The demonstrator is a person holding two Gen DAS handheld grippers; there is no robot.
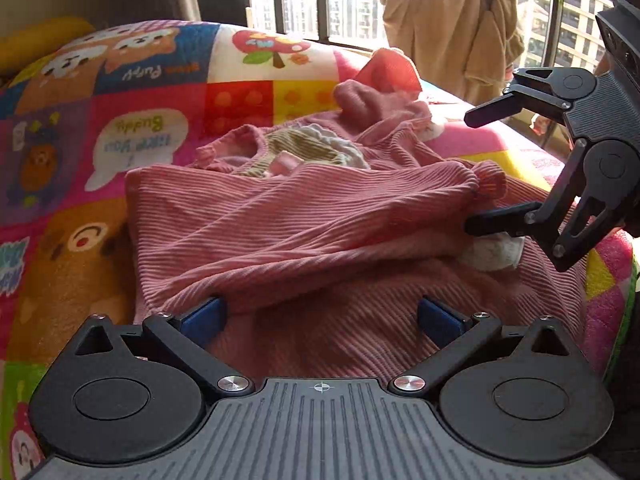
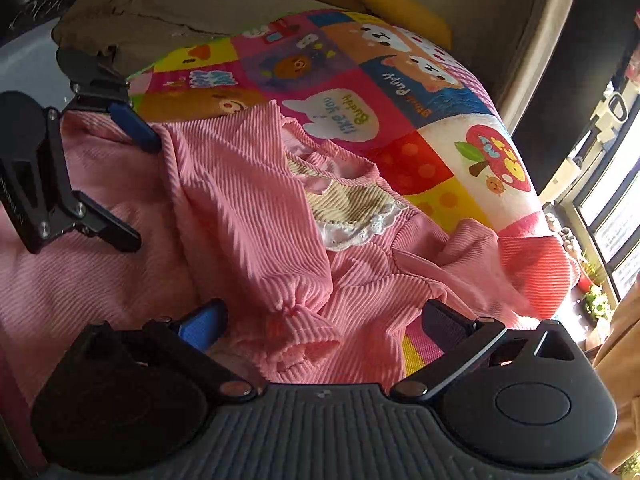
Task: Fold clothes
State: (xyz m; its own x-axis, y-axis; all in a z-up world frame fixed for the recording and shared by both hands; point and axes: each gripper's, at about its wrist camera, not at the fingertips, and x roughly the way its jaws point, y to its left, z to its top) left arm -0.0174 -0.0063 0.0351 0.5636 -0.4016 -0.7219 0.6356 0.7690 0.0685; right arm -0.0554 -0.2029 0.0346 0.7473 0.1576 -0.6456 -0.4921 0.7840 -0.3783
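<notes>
The pink garment point(image 1: 320, 216) is ribbed knit cloth, matt, with a white lace trim point(image 2: 360, 228); the patchwork blanket point(image 1: 120, 100) looks soft and fleecy; both grippers' fingers point(image 1: 500, 216) are matt black plastic with shiny metal screws.

Black linkage gripper point(image 1: 320, 316) — blue pads point(image 1: 204, 316), silver screws, ribbed grey base.

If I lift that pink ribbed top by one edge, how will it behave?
Probably floppy: the pink ribbed top already lies in soft folds and creases on the patchwork blanket. It would likely drape and sag rather than hold shape. The folded-over sleeve may slide open, since nothing pins it.
</notes>
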